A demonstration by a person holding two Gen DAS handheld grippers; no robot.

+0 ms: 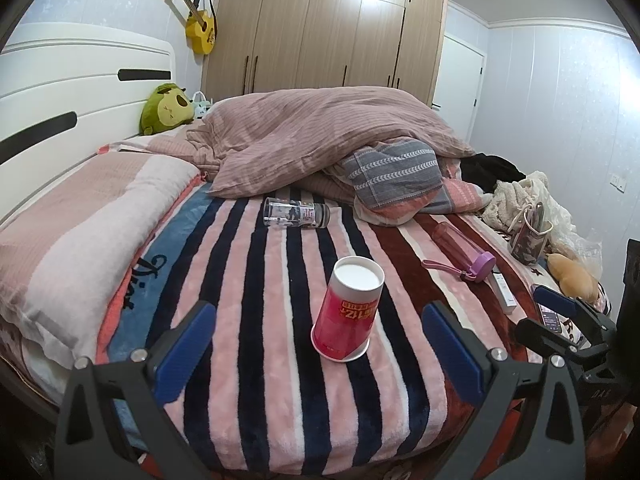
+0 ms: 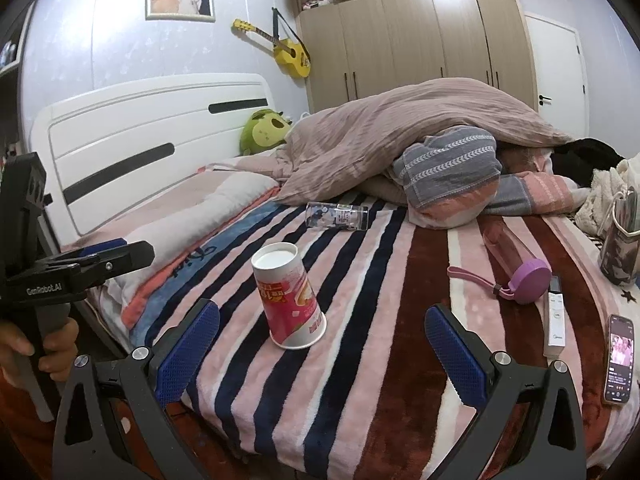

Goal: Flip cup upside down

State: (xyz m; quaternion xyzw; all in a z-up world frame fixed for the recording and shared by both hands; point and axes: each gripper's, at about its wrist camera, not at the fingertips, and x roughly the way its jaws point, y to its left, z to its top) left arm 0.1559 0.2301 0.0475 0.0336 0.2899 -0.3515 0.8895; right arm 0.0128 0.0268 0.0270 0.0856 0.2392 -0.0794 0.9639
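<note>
A red and white paper cup [image 1: 346,311] stands upside down on the striped blanket [image 1: 280,380], its white base up and its rim on the fabric. It also shows in the right wrist view [image 2: 289,302]. My left gripper [image 1: 320,344] is open and empty, its blue pads either side of the cup and a little nearer to me. My right gripper [image 2: 322,344] is open and empty, with the cup ahead and left of centre. The left gripper also shows at the left edge of the right wrist view [image 2: 108,254].
A clear glass [image 1: 295,213] lies on its side beyond the cup. A pink bottle with a purple lid [image 1: 464,250] lies to the right. A phone [image 2: 619,358] and a white remote [image 2: 556,320] lie near the bed's right edge. A heaped duvet [image 1: 320,136] fills the back.
</note>
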